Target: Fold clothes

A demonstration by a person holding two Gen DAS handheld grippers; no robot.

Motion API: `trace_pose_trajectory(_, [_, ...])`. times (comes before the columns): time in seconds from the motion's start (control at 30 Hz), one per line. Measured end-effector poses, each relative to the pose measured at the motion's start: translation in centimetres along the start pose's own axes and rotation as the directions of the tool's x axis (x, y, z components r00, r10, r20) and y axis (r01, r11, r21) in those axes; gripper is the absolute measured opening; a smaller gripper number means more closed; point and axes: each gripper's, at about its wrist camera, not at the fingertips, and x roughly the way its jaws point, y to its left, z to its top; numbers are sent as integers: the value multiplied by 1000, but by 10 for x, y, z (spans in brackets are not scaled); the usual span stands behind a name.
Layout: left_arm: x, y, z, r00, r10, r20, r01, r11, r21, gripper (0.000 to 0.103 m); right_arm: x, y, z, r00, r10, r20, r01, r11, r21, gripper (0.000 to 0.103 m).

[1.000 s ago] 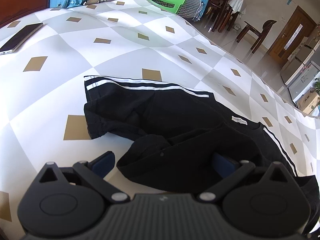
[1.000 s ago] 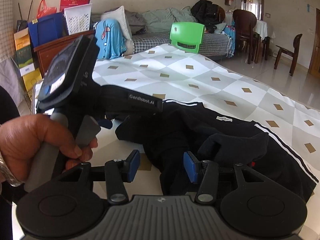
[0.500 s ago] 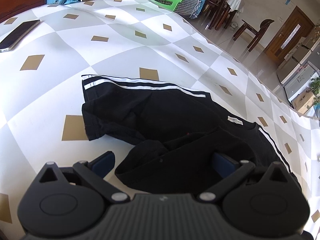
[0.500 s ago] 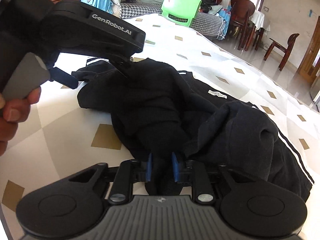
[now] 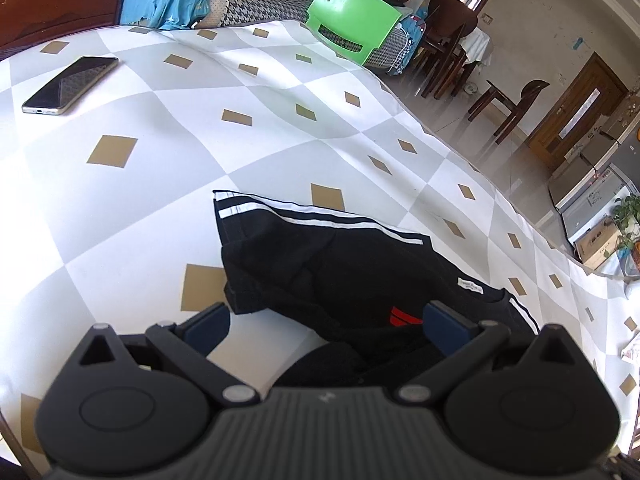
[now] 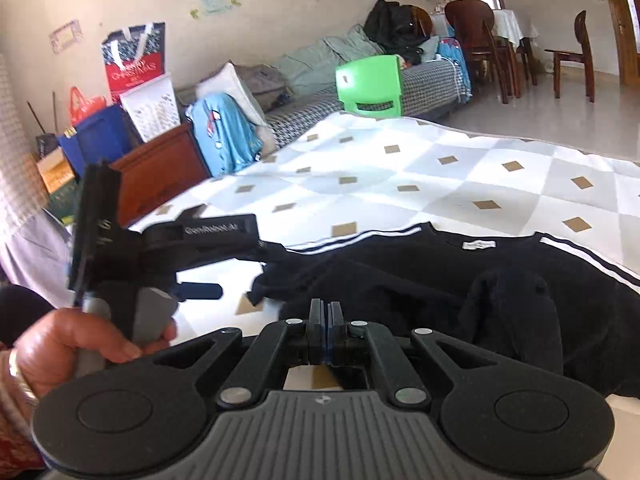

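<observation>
Left wrist: garment (image 5: 340, 276) mid-cloth (image 5: 160, 200).

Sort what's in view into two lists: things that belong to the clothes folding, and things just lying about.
Part of the job:
black T-shirt with white stripes
left gripper, open
right gripper, shut
patterned table cover

Just lying about:
smartphone
green plastic chair
light blue garment

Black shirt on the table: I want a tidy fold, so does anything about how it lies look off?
Yes. The black shirt lies bunched on the checked tablecloth, its near part heaped in folds and one striped sleeve sticking out flat.
</observation>
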Motion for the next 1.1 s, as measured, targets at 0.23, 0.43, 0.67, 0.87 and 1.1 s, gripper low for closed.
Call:
trace_pose_trajectory(0.23, [-8, 13, -14, 999, 44, -32, -42, 998, 43, 103, -4, 31, -23, 995, -93, -49, 84, 983, -162, 6])
trace_pose_trajectory(0.43, [-8, 10, -24, 994, 96, -42, -90, 988, 129, 103, 23, 34, -47, 979, -161, -125, 128, 964, -233, 25])
trace_pose_trajectory(0.67, [-3, 18, -26, 992, 112, -64, -104, 988, 115, 103, 47, 41, -61, 959, -250, -132, 186, 910, -371, 38])
trace_pose_trajectory(0.87, [1, 31, -23, 990, 112, -87, -107, 993, 51, 103, 71, 45, -69, 949, -284, -138, 198, 876, -439, 39])
trace_pose_trajectory(1.1, [2, 38, -19, 990, 118, -81, -116, 993, 35, 103, 88, 44, -58, 963, -237, -128, 178, 916, -360, 44])
